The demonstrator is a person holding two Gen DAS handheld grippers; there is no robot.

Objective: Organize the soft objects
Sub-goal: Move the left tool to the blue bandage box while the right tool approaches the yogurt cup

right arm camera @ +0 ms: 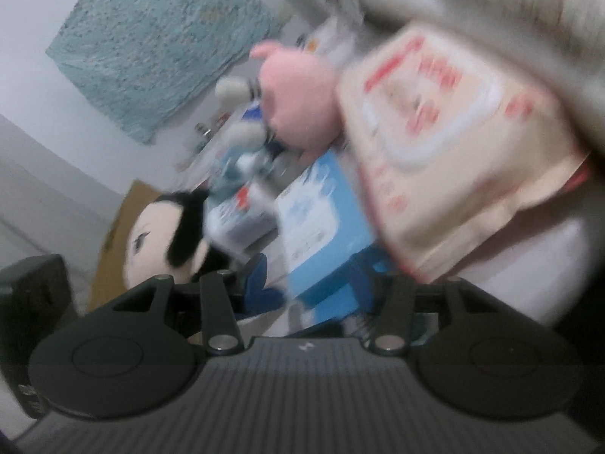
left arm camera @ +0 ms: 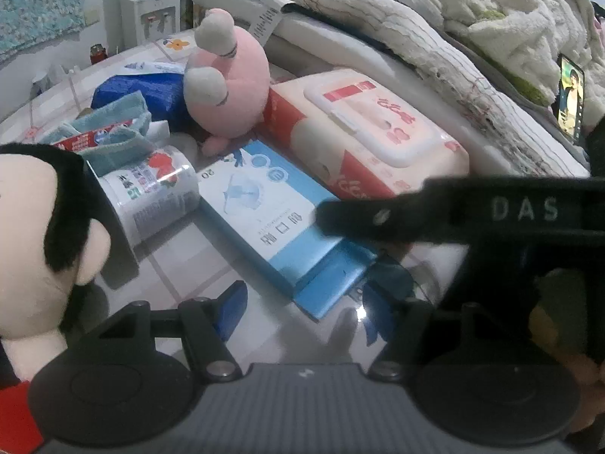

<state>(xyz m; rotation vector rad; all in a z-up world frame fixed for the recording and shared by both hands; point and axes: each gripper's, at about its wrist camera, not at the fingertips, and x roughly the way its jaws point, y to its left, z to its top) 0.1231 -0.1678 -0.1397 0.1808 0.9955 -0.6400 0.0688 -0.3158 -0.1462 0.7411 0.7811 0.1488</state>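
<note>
A pink plush toy (left arm camera: 234,75) with grey-white ears stands on the tiled table (left arm camera: 181,261) beside a pack of wet wipes (left arm camera: 374,132). A black-haired plush doll (left arm camera: 41,234) fills the left edge. My left gripper (left arm camera: 302,310) is open and empty above the table near a blue box (left arm camera: 272,212). The right gripper's body crosses the left wrist view (left arm camera: 472,212). In the blurred, tilted right wrist view, my right gripper (right arm camera: 314,280) is open, with the pink plush (right arm camera: 298,98), doll (right arm camera: 162,238), wipes pack (right arm camera: 453,159) and blue box (right arm camera: 321,227) ahead.
A light blue towel (left arm camera: 113,128), a toothpaste box (left arm camera: 90,140), a dark blue bag (left arm camera: 151,94) and a lying can (left arm camera: 159,193) crowd the table's left. Piled blankets (left arm camera: 472,38) and a phone (left arm camera: 571,98) lie at the right. A water dispenser (left arm camera: 151,15) stands behind.
</note>
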